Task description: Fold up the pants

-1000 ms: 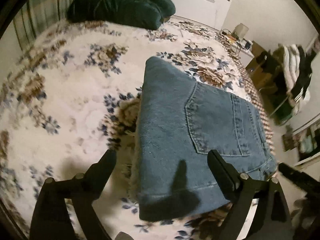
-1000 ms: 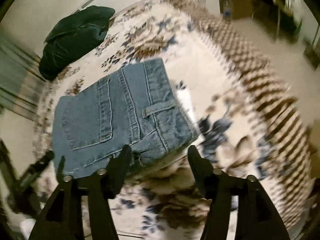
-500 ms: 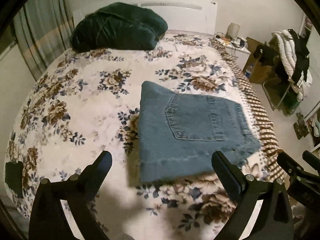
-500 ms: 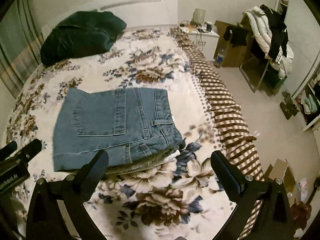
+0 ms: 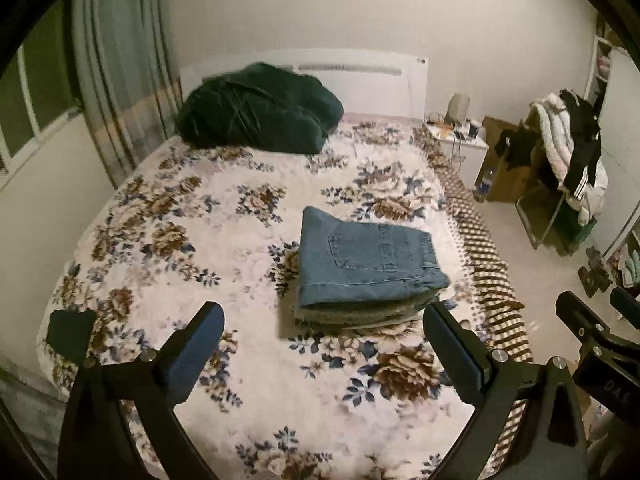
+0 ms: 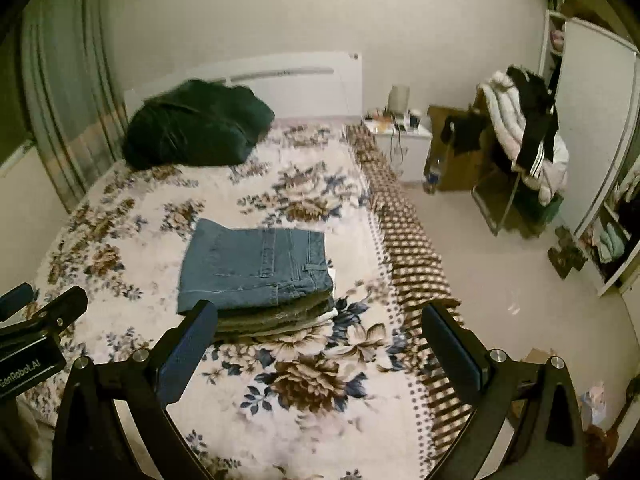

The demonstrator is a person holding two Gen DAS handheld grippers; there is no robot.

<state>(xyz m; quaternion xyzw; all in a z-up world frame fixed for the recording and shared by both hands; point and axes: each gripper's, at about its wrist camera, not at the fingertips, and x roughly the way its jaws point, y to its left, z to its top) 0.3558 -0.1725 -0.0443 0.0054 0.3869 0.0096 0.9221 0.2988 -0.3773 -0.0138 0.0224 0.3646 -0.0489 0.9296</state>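
Nearest the cameras, the left tool [image 5: 322, 322] and the right tool [image 6: 318, 320] both hung above the near end of the bed, each with its jaws spread wide and nothing between them. Neither touched the cloth.

Beyond them, the folded blue denim pants [image 5: 366, 264] lay on the white floral-patterned bedspread [image 5: 192, 248], toward the bed's right side and near its striped brown edge [image 6: 412, 256]. They formed a compact, several-layer stack, back pocket uppermost. The bundle's longer axis ran roughly across the bed, left to right; the waistband with its belt loop pointed to the right edge, and the stacked fold edges faced the tools.

Judged from this, the folding looked finished and the step in hand was the pull-away after release. A further move, if any, would call only for squaring the slightly splayed lower layers, gripped lightly so the stack did not slide.

Farthest off, a dark green bundled blanket [image 6: 196, 124] sat against the white headboard [image 6: 304, 80].
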